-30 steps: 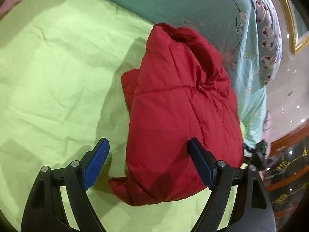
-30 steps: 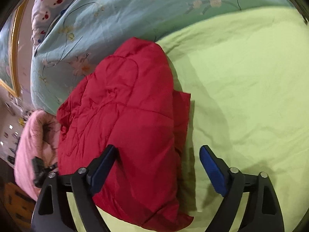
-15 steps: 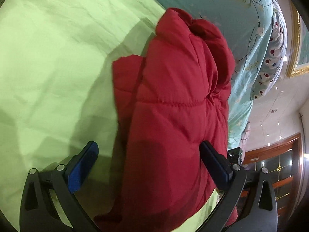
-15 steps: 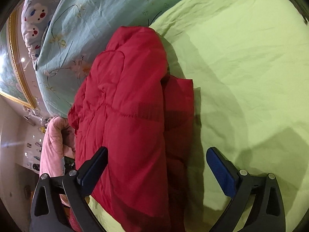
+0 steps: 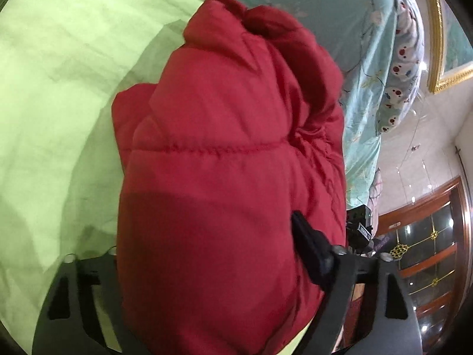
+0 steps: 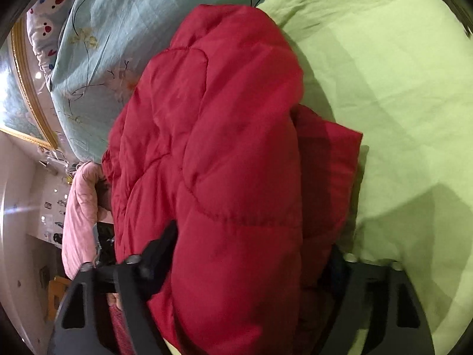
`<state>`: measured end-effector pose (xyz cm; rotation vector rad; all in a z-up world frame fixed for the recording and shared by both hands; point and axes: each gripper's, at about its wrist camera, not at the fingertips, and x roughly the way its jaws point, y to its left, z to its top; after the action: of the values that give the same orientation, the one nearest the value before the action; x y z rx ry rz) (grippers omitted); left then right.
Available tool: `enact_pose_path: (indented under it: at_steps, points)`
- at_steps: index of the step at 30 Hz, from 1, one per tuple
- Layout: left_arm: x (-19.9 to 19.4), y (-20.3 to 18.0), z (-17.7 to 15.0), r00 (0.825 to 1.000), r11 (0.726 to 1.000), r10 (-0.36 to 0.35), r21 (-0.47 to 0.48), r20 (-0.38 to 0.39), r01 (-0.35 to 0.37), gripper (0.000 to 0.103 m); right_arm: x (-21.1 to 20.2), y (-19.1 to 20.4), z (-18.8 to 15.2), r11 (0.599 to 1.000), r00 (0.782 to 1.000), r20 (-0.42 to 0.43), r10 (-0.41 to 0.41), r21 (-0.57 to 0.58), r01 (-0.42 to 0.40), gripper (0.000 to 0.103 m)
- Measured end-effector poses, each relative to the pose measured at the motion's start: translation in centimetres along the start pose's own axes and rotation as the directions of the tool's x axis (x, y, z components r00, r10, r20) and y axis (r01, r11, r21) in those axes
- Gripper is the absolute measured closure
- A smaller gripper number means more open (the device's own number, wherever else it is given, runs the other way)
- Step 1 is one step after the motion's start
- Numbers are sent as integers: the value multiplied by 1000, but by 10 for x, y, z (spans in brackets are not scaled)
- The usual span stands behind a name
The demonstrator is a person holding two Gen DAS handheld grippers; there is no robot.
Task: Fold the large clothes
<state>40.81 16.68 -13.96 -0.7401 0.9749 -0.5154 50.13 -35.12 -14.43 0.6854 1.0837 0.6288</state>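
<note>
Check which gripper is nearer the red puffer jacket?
Neither: tie. Left gripper and right gripper each straddle the red puffer jacket on the green sheet; both jaws have just been closing, the visible finger of each pressing into its padding.

Lime-green bedsheet [image 5: 59, 94]; teal floral quilt [image 6: 118, 29]; gilt picture frame [image 5: 437, 44]; wooden glazed door [image 5: 428, 251]

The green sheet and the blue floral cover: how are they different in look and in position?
The green sheet is plain; the blue floral cover has a printed pattern of flowers and dark stems. The green sheet lies flat under the red padded jacket; the blue floral cover rises behind it as a bulky mound. Both are wrinkled bed fabrics, and both meet the jacket.
</note>
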Motion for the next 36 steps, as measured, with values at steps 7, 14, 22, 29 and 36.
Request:
enact_pose_path:
  at_steps: [7,14,22,29,36]
  points:
    - [-19,-31,-6,999,998,17,52,52,-20,49,-17,19,-15,1000,999,29,21,-18,-21,61]
    - [-51,-56,-40,998,996,12,88,64,-18,52,-39,48,-54,998,999,19,28,-57,-27,64]
    - [-108,-62,-127,998,996,9,84,67,-14,52,-71,69,-138,995,1000,0,31,-92,-31,65]
    - [-146,-61,-192,997,997,-1,73,71,-5,52,-90,74,-213,995,999,-5,47,-92,-47,65]
    - [-144,-46,-201,999,999,10,48,49,-12,52,-93,68,-239,997,999,15,48,-55,-47,64]
